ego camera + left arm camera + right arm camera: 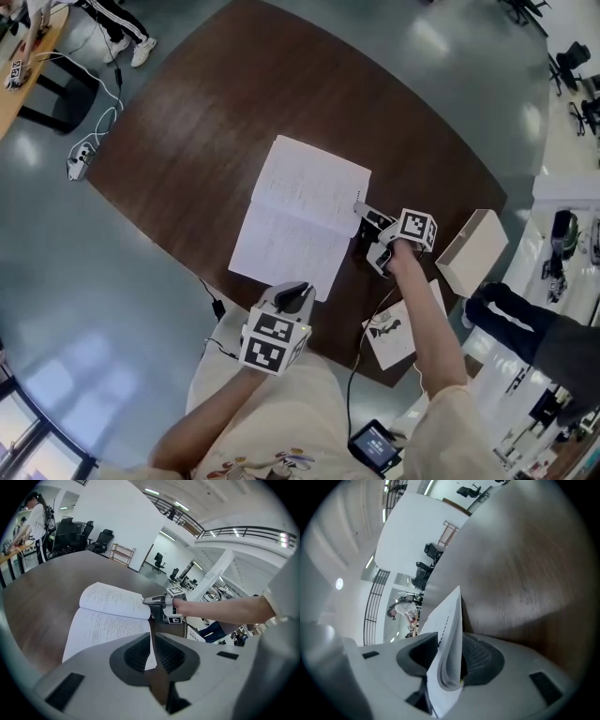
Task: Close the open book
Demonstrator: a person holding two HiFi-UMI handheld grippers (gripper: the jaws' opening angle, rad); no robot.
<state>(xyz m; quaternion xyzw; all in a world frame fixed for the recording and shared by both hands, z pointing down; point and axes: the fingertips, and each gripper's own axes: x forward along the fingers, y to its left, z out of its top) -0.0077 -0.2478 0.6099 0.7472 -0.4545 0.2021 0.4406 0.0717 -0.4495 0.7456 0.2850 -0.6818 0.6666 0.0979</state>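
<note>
White book [300, 211] (printed lines) on dark-brown table [187, 141].

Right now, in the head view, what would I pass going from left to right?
white power strip on the floor → open book → right gripper → white box

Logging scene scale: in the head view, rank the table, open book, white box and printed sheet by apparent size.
1. table
2. open book
3. white box and printed sheet look about alike; the person's arm hides part of the sheet.
</note>
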